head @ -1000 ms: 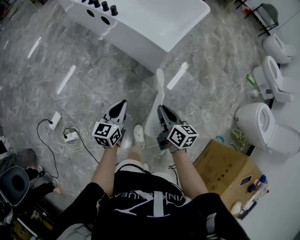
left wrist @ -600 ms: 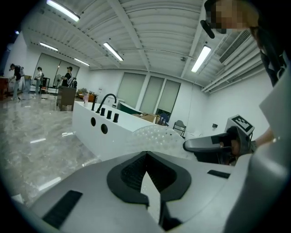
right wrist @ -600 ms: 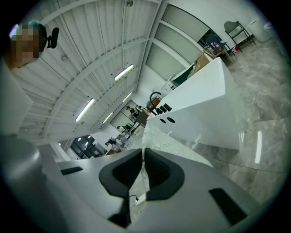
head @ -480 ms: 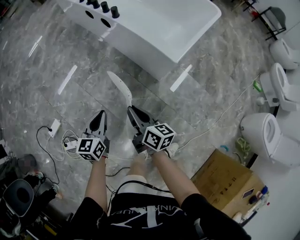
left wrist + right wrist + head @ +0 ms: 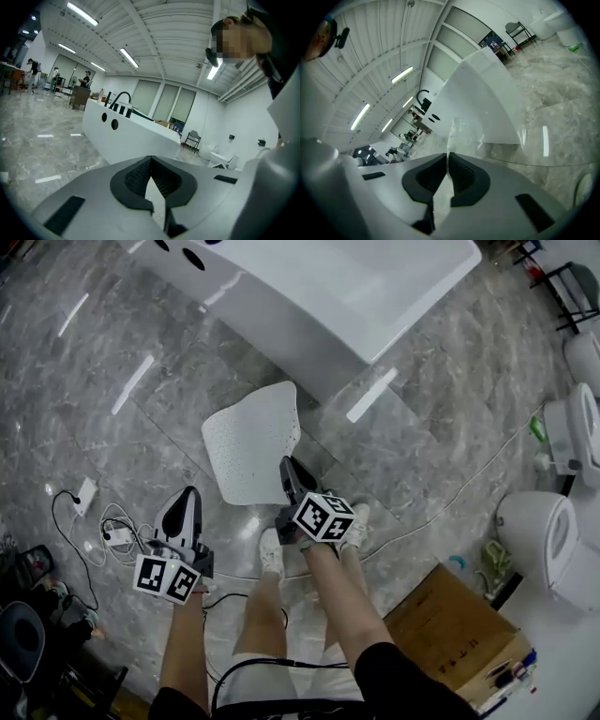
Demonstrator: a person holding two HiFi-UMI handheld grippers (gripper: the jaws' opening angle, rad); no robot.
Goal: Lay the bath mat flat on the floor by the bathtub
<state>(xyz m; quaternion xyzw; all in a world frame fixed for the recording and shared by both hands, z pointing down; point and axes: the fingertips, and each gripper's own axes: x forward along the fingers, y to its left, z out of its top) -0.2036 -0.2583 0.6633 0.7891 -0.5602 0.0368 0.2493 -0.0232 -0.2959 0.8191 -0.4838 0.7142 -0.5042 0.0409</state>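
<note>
bath mat (image 5: 251,444) | white, dotted, translucent | spread open, near edge pinched in right gripper (image 5: 287,465) | beside bathtub (image 5: 337,296)

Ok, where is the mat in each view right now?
Head view: the mat is at centre, spread out in front of the tub, its near edge in the right gripper.
Left gripper view: not clearly in it; pale shapes at the right edge may be it.
Right gripper view: a see-through sheet rising from the shut fingers and spreading right.
Shared landmark: the bathtub, in all three.
</note>
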